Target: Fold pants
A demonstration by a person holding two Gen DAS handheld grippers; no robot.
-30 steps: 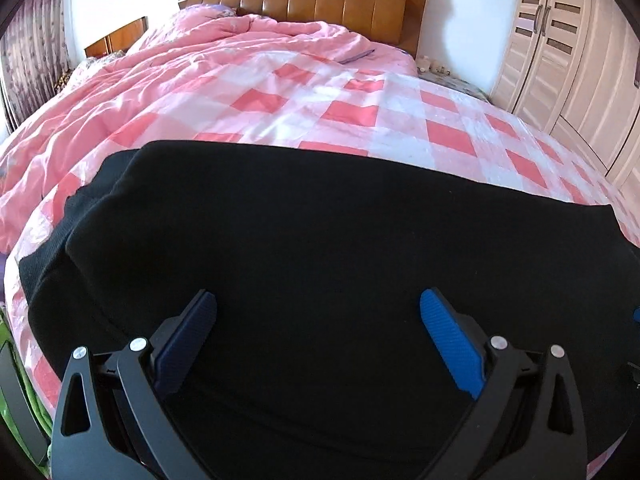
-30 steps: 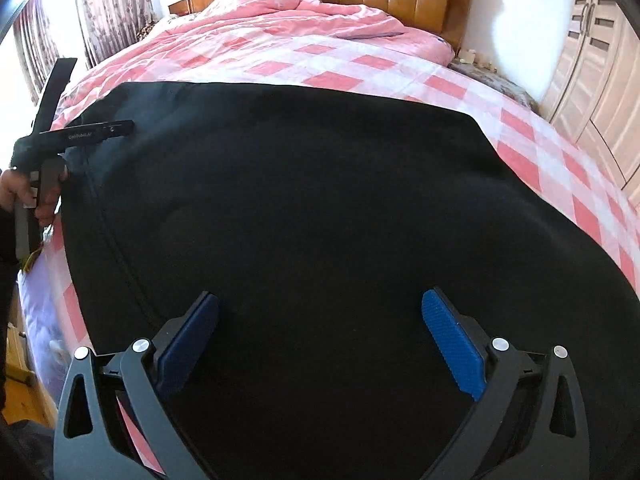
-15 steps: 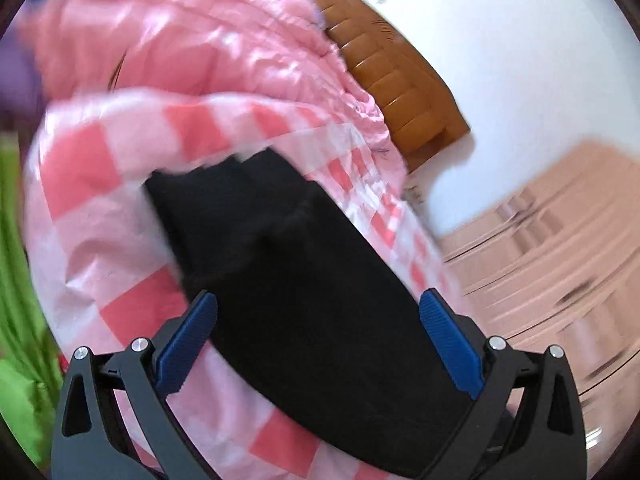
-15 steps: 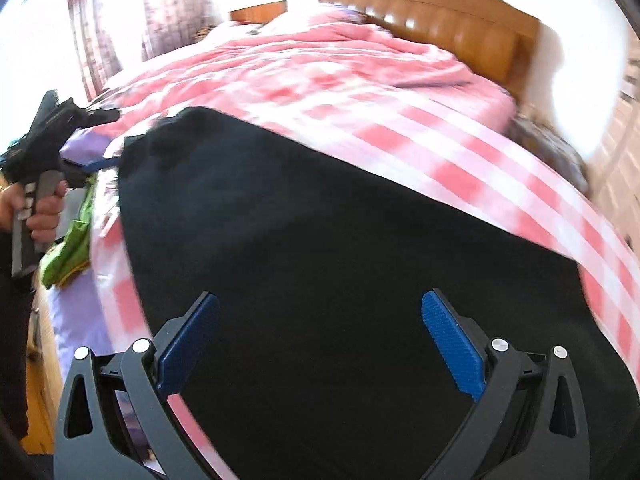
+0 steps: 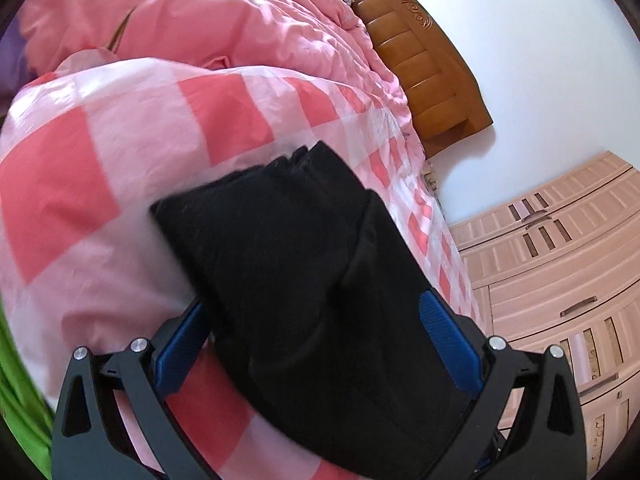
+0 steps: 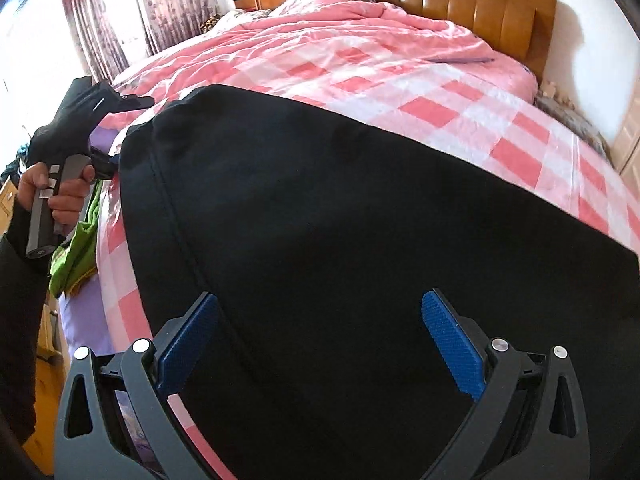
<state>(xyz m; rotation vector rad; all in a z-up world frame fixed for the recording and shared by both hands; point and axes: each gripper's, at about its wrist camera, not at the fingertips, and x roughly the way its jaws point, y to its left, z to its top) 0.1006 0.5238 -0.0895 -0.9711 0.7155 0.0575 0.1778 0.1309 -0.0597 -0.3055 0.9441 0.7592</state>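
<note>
Black pants [image 6: 360, 220] lie spread flat on a pink checked quilt [image 6: 440, 92]. In the left wrist view the pants [image 5: 312, 280] run away from me along the bed edge, their far end in stacked layers. My left gripper [image 5: 316, 344] is open, its blue pads either side of the near end of the cloth. It also shows in the right wrist view [image 6: 100, 140], held at the pants' left end. My right gripper [image 6: 320, 340] is open over the near edge of the pants.
A wooden headboard [image 6: 460, 4] stands at the far end of the bed, with bunched pink bedding [image 5: 200, 20] before it. Pale wardrobe doors [image 5: 560, 260] line the right. Green cloth [image 6: 80, 240] hangs at the bed's left edge. Curtains [image 6: 160, 12] hang at the back left.
My left gripper has swung round to the pants' left end and tilted, now looking along the cloth. My right gripper has shifted slightly left. Both stay open.
</note>
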